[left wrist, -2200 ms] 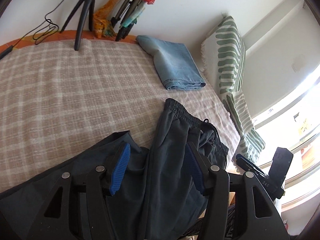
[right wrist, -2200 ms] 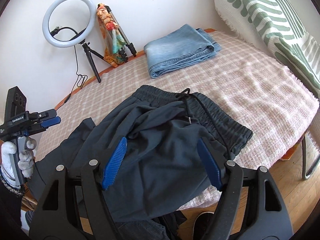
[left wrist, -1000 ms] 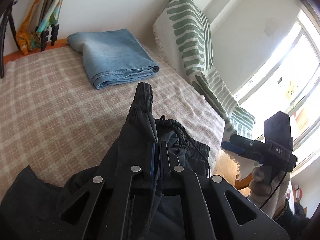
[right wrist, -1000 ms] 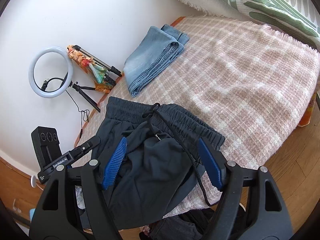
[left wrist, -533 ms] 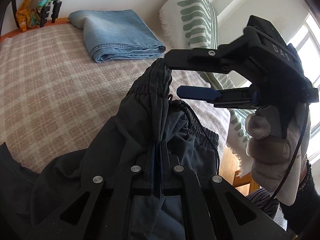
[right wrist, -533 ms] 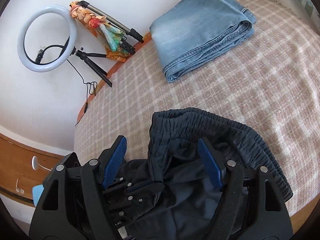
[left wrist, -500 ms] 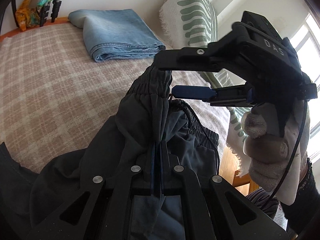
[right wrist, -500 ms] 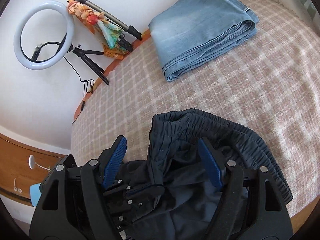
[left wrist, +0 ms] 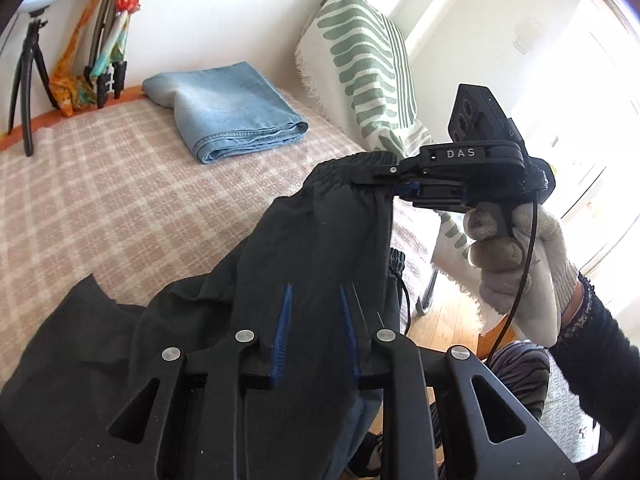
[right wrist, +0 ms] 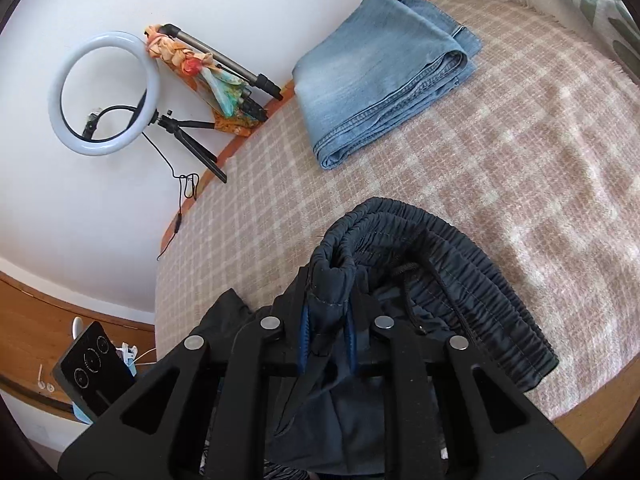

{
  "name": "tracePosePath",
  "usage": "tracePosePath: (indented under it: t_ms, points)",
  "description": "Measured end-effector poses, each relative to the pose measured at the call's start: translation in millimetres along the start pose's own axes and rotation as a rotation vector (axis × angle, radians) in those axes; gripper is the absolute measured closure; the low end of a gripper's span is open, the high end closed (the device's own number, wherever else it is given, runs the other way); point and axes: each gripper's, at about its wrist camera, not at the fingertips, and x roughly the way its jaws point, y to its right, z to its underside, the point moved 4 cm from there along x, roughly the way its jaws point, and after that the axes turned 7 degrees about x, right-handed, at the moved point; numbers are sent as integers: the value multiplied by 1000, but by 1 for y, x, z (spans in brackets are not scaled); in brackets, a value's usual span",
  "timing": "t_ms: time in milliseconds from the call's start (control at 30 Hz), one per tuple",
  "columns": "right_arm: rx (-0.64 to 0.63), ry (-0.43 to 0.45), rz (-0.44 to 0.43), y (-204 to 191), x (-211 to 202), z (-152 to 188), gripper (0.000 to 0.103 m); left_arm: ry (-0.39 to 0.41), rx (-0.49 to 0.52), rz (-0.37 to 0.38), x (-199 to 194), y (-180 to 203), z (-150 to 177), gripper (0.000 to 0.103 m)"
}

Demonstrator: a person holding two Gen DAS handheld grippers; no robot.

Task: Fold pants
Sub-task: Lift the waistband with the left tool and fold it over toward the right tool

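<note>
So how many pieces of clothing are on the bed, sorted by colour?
Dark: 1, the pants, waistband pinched by the right gripper
Blue: 1, the folded jeans
Total: 2

The checked blanket point(right wrist: 520, 168) is the landmark. On its far side lie the folded jeans point(right wrist: 380, 80); on its near edge lie the pants point(right wrist: 440, 264), their waistband raised off it. Behind the blanket, against the wall, stand the ring light point(right wrist: 104, 92) and, between it and the jeans, the wrapped tripod point(right wrist: 208, 68). The patterned throw point(left wrist: 360, 64) stands off the blanket's right end.
</note>
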Motion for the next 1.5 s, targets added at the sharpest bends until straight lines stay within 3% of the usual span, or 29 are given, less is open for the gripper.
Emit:
tracePosePath:
  t_ms: [133,267,533,667,767,833,900,967,1000,1033,1100,1200,1333,1500]
  points:
    - [37,42,-45,16,-36,17,88,-41,33,-32,5,6,11,81]
    - [73,64,-27,42,-53,40,88,-81,40,-24,18,10,27,81]
    - [162,29,84,109,-46,68,88,-168,74,-42,46,14,54,81]
    - [131,-34,201,128,-25,75,88,-190,70,-72,50,11,67,81]
    - [81,-80,236,128,-21,70,78,-201,83,-111,52,7,74,81]
    - [-13,-112,281,120,-27,64,63,-196,68,-113,51,4,76,81]
    - [-145,-78,314,107,-42,54,61,-190,64,-117,50,2,79,81]
    - [-261,-57,280,91,-52,42,43,-186,67,-132,48,2,82,81]
    - [-307,-50,249,83,-54,37,27,-181,66,-136,48,3,83,81]
    - [-359,-41,227,76,-54,30,18,-174,63,-140,47,3,83,81]
    - [-457,-10,232,68,-46,17,17,-163,50,-143,43,2,86,81]
    - [-512,-35,188,64,-18,1,17,-143,17,-147,33,-1,91,81]
    - [-523,-93,57,67,15,-8,17,-126,-27,-170,19,-10,99,81]
    - [-448,-175,-123,81,42,-15,17,-126,-84,-221,8,-26,109,81]
